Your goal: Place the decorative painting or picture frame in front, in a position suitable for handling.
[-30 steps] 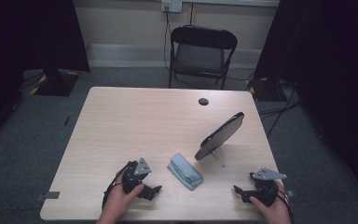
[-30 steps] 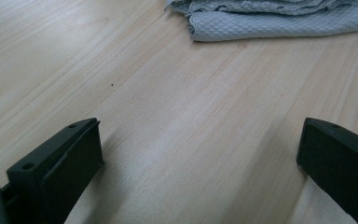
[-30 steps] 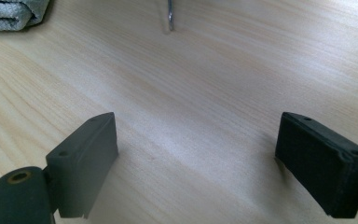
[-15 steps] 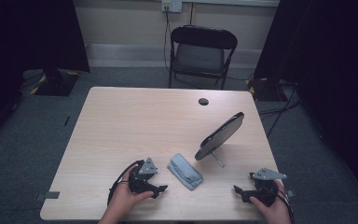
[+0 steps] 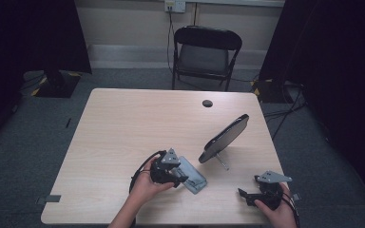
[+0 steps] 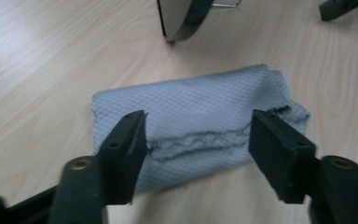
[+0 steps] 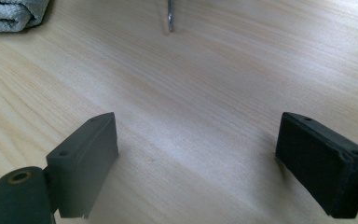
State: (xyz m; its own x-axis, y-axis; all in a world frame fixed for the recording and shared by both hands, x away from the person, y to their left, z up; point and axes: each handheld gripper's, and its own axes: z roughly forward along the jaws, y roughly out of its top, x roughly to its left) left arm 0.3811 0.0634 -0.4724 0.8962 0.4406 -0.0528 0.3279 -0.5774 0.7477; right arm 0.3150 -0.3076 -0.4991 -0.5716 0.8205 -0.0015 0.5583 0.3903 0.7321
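Observation:
A folded grey cloth (image 5: 196, 178) (image 6: 200, 102) lies on the wooden table (image 5: 123, 128), near its front edge. My left gripper (image 5: 183, 179) (image 6: 198, 140) hovers at the cloth's left end, and its jaws have just been closing. They still stand apart, with the frayed fold between them and the pads clear of the fabric. My right gripper (image 5: 245, 195) (image 7: 198, 154) rests open at the front right over bare wood. A corner of the cloth (image 7: 9, 14) lies far to its left.
An oval mirror (image 5: 224, 137) (image 6: 182, 18) leans on a wire stand (image 7: 169, 18) just right of the cloth, between the two grippers. A small black disc (image 5: 207, 103) sits near the table's far edge. A black folding chair (image 5: 206, 52) stands behind the table.
My left gripper has moved right, from beside the cloth to its left end, and its jaws have narrowed. The right gripper, the cloth and the mirror have stayed put.

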